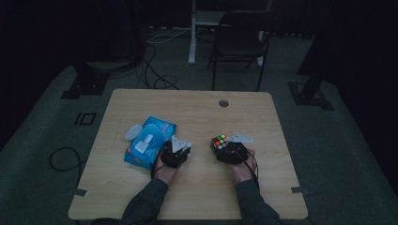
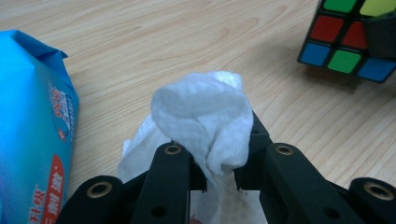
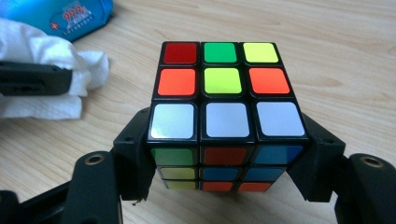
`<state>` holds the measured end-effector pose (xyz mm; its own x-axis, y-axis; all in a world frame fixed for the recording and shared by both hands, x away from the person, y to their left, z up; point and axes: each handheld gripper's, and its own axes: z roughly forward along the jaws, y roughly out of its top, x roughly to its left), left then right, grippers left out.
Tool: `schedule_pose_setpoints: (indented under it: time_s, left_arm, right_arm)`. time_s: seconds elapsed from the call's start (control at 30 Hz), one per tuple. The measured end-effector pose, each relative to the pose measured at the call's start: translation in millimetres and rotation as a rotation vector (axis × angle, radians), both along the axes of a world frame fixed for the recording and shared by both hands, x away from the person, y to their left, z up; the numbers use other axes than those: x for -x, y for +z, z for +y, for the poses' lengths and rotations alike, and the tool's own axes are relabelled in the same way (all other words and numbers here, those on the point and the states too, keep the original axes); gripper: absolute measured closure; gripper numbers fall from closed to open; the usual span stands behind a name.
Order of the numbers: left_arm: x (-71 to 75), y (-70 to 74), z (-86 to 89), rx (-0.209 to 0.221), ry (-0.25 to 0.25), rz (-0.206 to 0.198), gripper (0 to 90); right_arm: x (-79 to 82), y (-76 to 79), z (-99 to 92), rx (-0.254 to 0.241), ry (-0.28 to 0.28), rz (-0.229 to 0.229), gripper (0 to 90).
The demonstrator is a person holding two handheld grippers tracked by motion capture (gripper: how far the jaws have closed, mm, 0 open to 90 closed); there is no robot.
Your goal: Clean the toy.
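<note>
Grippers: two. Left gripper (image 2: 219, 179) is clamped on one white wipe (image 2: 205, 116); right gripper (image 3: 229, 158) is clamped on one puzzle cube (image 3: 224, 102), a jaw against each side.
Table (image 1: 197, 187): one, light wood.
Wipe pack (image 1: 148, 140): one, blue, lying on the table just left of the left gripper.
Cube position: right of centre, held just over the tabletop.
Wipe position: bunched between the left jaws.
White oval object (image 1: 133, 132): one, touching the pack's far left edge.
</note>
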<state>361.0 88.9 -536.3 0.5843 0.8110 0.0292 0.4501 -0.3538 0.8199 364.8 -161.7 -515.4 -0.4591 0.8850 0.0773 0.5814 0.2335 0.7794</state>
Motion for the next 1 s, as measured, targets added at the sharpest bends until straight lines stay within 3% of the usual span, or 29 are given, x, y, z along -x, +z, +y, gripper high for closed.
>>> schedule_pose_setpoints:
  time_s: [0.27, 0.63, 1.0]
  left_arm:
    - [-1.8, -0.7, 4.0, -0.005, 0.013, 0.006, 78.5]
    - [-3.9, -1.4, 6.6, -0.019, 0.019, 0.007, 78.0]
    - [-7.9, -4.2, 7.6, -0.041, 0.037, 0.035, 76.7]
  right_arm:
    - [1.1, -4.0, -2.3, 0.024, -0.011, 0.013, 34.4]
    - [5.1, -11.2, 0.1, 0.057, -0.007, -0.008, 34.4]
    - [6.7, -14.5, 1.5, 0.075, -0.002, -0.016, 34.4]
